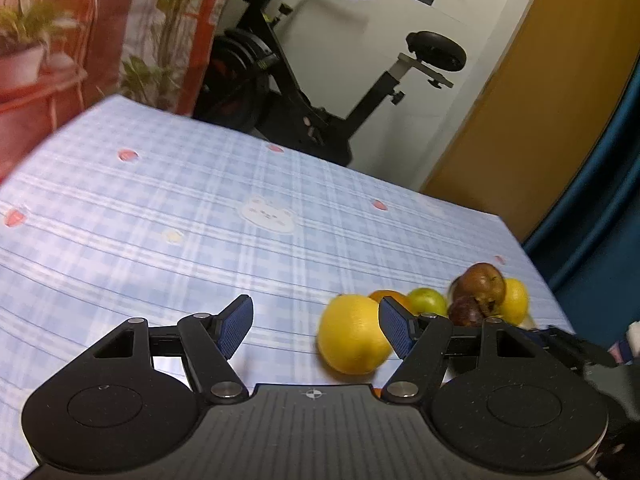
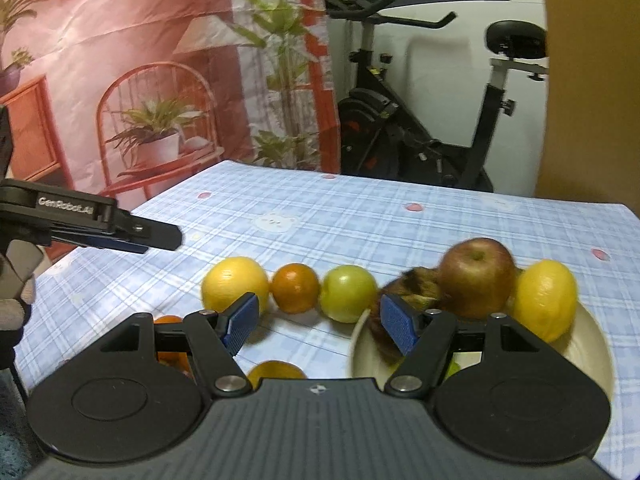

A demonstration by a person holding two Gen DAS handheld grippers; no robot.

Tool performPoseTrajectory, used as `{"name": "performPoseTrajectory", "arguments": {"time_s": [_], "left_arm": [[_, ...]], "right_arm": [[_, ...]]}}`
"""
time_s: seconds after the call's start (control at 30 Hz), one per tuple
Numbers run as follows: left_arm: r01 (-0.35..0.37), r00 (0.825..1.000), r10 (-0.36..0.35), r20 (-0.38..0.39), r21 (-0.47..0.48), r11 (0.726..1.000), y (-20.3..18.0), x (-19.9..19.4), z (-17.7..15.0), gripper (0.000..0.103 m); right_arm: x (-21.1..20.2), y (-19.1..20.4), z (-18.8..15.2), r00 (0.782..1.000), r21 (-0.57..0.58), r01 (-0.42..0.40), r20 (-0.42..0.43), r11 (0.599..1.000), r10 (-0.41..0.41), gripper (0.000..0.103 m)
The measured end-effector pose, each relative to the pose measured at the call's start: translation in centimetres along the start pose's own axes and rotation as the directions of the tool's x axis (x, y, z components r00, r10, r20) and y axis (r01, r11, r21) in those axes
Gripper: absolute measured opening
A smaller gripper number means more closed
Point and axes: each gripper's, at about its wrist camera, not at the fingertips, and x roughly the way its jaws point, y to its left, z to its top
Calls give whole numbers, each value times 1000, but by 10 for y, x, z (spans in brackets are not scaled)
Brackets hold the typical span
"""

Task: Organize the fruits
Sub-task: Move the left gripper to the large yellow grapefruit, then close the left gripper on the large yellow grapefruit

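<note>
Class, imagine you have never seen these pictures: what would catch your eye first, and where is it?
A row of bright fruit on the blue checked tablecloth: a yellow citrus, an orange and a green apple. Right of them, a cream bowl holds a red apple and a lemon. A black exercise bike stands behind the table.

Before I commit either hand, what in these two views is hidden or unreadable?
- Right wrist view: fruit low in the cream bowl and two orange fruits on the checked tablecloth, behind the right gripper.
- Brown fuzzy fruit: blurred, unidentifiable.
- Left wrist view: bowl hidden by the left gripper.
</note>
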Motion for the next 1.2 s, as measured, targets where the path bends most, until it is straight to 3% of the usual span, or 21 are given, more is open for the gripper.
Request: {"name": "performPoseTrajectory", "arguments": {"time_s": [0.33, 0.77, 1.03, 1.2], "left_arm": [[92, 993, -93, -67, -23, 996, -2, 30, -3, 71], [151, 981, -153, -118, -27, 988, -3, 52, -11, 66], [151, 981, -152, -119, -18, 988, -6, 55, -16, 58], [154, 981, -156, -116, -19, 988, -4, 54, -16, 57]], "right_arm": [[45, 32, 13, 986, -38, -117, -121, 992, 112, 70], [71, 35, 16, 969, 38, -141, -198, 989, 146, 66], [80, 36, 18, 963, 71, -153, -213, 986, 165, 65], [85, 37, 19, 964, 81, -144, -215, 986, 159, 64]]}}
